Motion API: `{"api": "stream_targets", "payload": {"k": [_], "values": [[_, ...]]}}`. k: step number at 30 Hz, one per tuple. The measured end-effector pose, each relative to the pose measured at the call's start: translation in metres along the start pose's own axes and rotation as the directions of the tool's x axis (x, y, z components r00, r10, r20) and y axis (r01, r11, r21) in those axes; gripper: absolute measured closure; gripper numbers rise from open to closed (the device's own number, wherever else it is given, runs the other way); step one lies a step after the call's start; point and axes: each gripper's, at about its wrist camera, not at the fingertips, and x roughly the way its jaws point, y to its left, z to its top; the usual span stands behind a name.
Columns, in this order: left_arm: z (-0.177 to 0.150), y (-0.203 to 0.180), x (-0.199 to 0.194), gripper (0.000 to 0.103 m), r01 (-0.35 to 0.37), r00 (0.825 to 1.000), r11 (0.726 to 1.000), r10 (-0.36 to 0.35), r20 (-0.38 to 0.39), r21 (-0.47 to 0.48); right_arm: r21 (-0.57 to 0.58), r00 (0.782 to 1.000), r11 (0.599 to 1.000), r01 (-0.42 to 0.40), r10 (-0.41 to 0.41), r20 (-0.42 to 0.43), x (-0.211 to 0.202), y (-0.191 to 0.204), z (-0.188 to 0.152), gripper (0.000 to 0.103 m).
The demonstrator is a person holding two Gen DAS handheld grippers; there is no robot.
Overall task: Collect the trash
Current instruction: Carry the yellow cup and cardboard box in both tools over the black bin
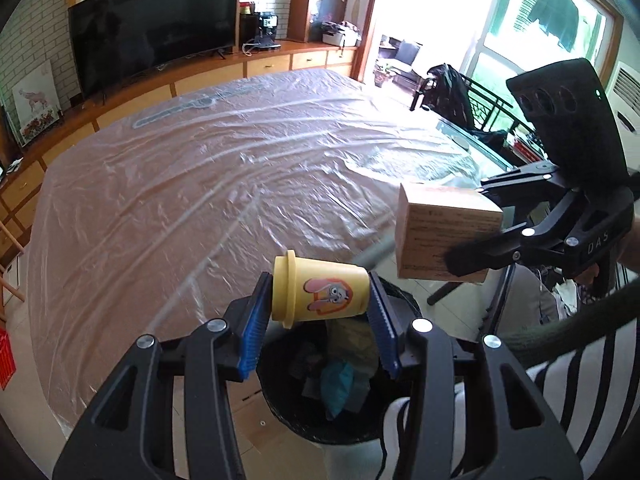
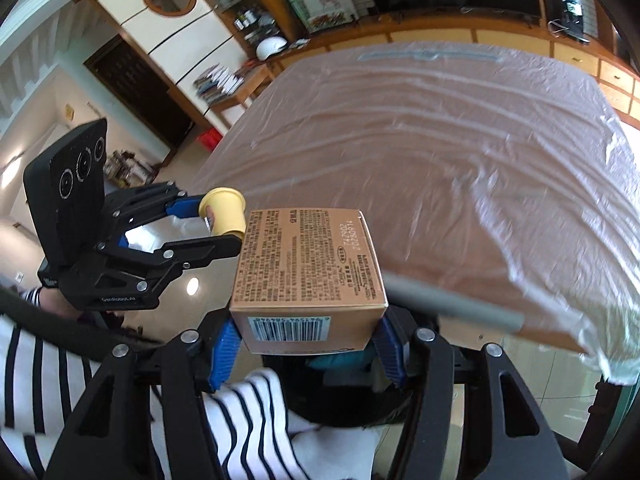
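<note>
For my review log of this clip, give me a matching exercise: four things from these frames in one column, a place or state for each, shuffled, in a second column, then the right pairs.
Things:
1. yellow cup
2. cardboard box
3. trash bin
4. plastic sheet

Places or states:
A. spread over the table
B. on the floor below the left gripper, already holding trash
C. clamped sideways between the left gripper's blue pads
D. gripped by the right gripper, barcode facing the camera

Pairs: 1-C, 2-D, 3-B, 4-A
</note>
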Motion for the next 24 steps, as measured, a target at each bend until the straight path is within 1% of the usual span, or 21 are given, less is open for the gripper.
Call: {"api": "stream_targets", "payload": {"k": [3,7,10,11,14,18,24], "values": [[-0.011,-0.008,0.004,0.055,0.024,0.999,1.000,-0.023,-0.030,0.010,-0.019,0.999,1.000,0.007,-0.008,-0.049,0.007,0.004,-0.013,0.046],[-0.027,-0.018,0.015,0.055,0.037,0.996,0.998,-0.033,-0.081,0.048,-0.013,0.994,1.000,0.023,-0.024,-0.103,0.018,0.004,-0.029,0.046],[-0.036,-0.023,0.025,0.055,0.021,0.994,0.997,-0.012,-0.109,0.076,0.012,0.990,0.999,0.036,-0.034,-0.135,0.029,-0.002,-0.039,0.046],[-0.038,-0.023,0.028,0.055,0.021,0.993,0.997,-0.012,-0.118,0.080,0.017,0.988,0.998,0.055,-0.052,-0.148,0.034,-0.003,-0.043,0.046],[-0.046,-0.024,0.041,0.055,0.021,0.989,0.997,-0.009,-0.149,0.080,0.014,0.984,0.997,0.075,-0.072,-0.162,0.043,-0.006,-0.049,0.046],[-0.053,-0.021,0.060,0.055,0.011,0.984,0.997,0.003,-0.176,0.075,0.001,0.978,0.993,0.119,-0.117,-0.175,0.059,-0.007,-0.053,0.046],[-0.062,-0.012,0.083,0.055,-0.023,0.979,0.999,0.031,-0.202,0.044,0.032,0.974,0.986,0.163,-0.156,-0.164,0.076,-0.015,-0.056,0.046]]}}
